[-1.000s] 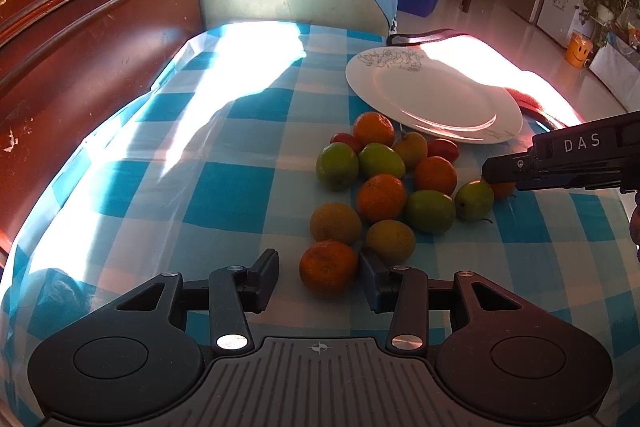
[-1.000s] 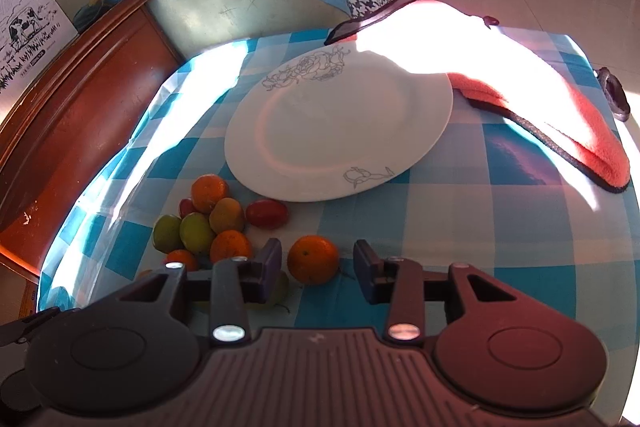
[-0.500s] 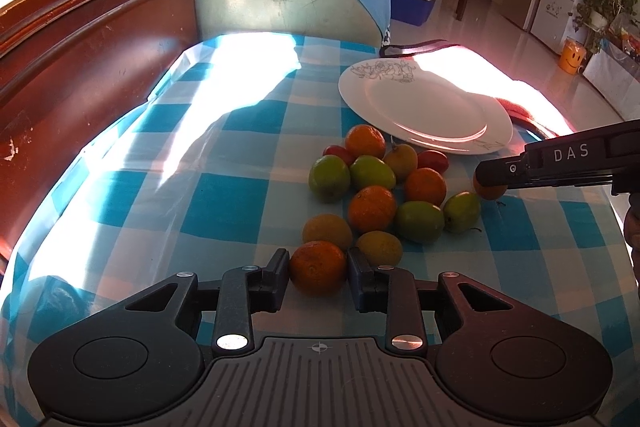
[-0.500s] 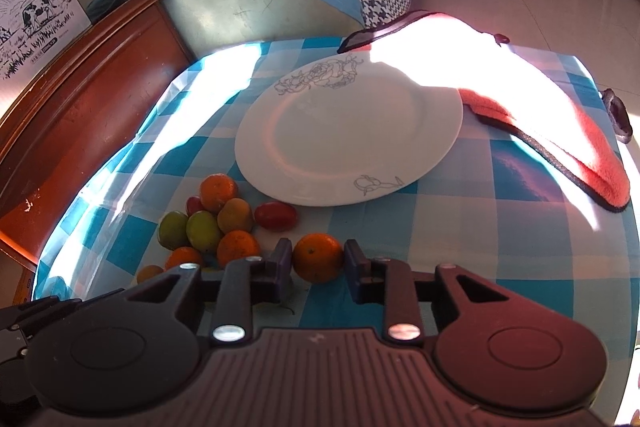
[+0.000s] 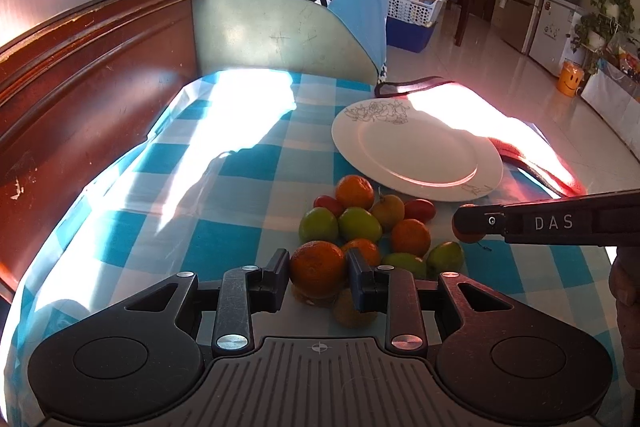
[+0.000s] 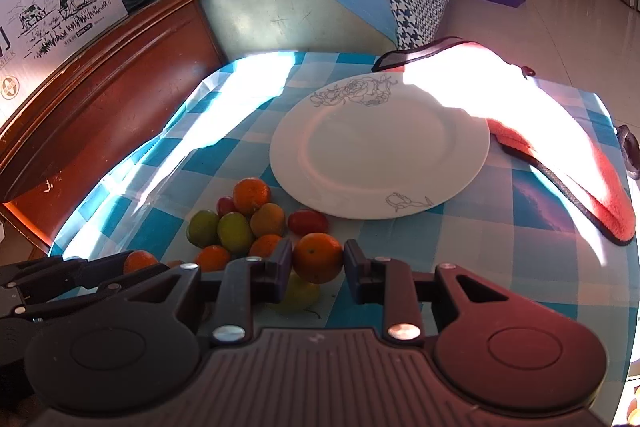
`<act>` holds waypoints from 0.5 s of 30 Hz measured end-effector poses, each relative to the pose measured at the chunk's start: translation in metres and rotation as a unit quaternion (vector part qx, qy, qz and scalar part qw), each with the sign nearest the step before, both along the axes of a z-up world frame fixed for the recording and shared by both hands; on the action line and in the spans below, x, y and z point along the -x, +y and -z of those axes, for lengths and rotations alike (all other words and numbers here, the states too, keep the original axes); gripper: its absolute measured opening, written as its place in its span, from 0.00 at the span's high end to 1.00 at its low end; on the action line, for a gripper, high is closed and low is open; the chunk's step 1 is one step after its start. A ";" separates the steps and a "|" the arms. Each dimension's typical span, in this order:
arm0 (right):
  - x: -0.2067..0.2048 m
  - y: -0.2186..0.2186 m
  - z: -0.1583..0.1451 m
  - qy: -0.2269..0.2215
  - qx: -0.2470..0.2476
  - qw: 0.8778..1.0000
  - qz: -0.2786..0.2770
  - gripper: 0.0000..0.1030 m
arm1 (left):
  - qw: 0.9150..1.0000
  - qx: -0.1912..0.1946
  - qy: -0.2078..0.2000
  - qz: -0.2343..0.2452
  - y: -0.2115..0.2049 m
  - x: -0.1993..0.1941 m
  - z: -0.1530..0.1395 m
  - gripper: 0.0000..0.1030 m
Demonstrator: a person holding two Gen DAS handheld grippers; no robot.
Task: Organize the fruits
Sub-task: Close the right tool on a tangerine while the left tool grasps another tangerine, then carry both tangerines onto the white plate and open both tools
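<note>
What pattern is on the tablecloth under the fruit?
Blue and white checks on the tablecloth, clearest in the right wrist view.

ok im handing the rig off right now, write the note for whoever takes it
Left tool: shut on an orange, lifted just above the pile.
Right tool: shut on another orange, also off the cloth.
Fruit pile: oranges, green fruits and small red ones sit on the checked tablecloth, beside the near-left edge of the white plate.
Done: two oranges gripped; the plate holds no fruit.
Left: probably set both on the plate, then move the rest.
</note>
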State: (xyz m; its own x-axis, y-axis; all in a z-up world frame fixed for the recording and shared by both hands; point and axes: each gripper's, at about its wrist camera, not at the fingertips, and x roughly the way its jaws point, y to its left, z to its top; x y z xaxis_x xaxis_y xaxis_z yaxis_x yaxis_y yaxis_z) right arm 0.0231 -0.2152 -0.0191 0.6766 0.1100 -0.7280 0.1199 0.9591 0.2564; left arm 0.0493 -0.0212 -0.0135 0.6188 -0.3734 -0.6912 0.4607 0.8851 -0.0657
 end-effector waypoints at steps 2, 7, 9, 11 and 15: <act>0.000 0.001 0.000 0.000 0.002 1.000 -0.002 0.72 | 1.000 0.006 0.000 -0.004 -0.004 -0.005 -0.003 0.73; 0.000 -0.002 -0.001 -0.001 0.004 1.000 0.001 0.72 | 1.000 0.013 -0.002 -0.001 -0.015 -0.014 -0.009 0.73; 0.000 -0.004 -0.003 -0.003 0.002 1.000 0.002 0.72 | 1.000 0.014 -0.002 0.001 -0.019 -0.017 -0.009 0.73; -0.001 -0.005 -0.005 -0.005 0.001 1.000 0.002 0.72 | 1.000 0.023 0.007 0.003 -0.021 -0.022 -0.009 0.73; -0.003 -0.008 -0.006 -0.004 -0.003 1.000 0.002 0.72 | 0.999 0.035 0.016 0.000 -0.026 -0.034 -0.008 0.73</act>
State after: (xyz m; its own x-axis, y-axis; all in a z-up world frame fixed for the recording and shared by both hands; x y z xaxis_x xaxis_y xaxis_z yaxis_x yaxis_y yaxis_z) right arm 0.0265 -0.2229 -0.0126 0.6830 0.1108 -0.7220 0.1225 0.9570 0.2628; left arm 0.0832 -0.0470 -0.0057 0.5967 -0.4217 -0.6828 0.4580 0.8776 -0.1418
